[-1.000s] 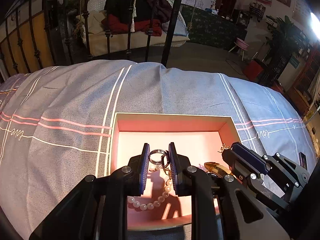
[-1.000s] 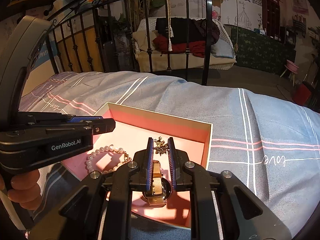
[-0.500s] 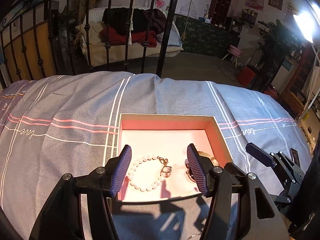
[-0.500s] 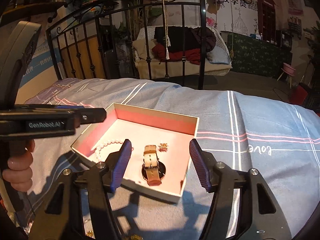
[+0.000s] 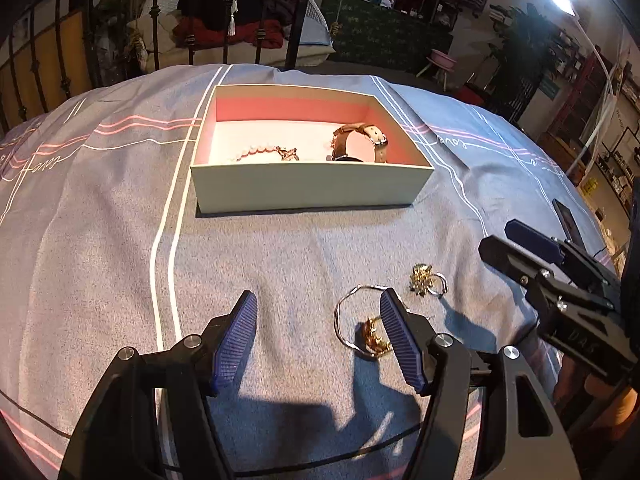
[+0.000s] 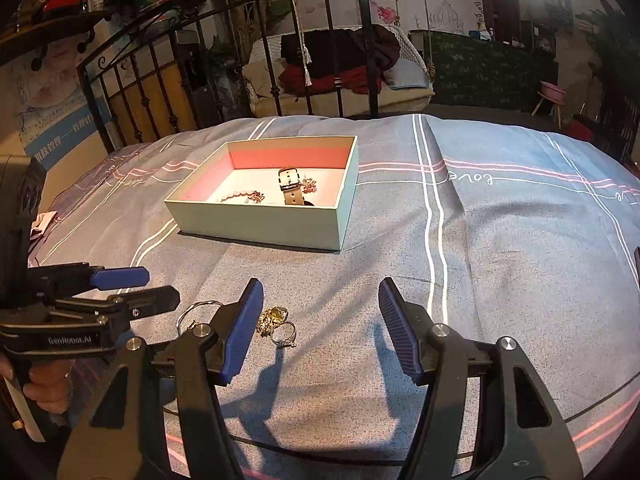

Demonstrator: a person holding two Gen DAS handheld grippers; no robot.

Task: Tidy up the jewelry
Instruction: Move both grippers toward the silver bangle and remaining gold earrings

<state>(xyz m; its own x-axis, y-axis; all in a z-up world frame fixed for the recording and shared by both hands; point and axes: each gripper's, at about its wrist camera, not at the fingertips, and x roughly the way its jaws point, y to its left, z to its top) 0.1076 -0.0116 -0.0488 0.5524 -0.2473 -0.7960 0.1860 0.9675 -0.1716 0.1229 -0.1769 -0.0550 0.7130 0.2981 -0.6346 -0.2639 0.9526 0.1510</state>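
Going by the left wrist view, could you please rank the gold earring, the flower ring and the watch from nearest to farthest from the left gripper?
1. Gold earring: on the bedspread, just inside the left gripper's right finger.
2. Flower ring: on the bedspread, ahead and to the right.
3. Watch: inside the box, far ahead.
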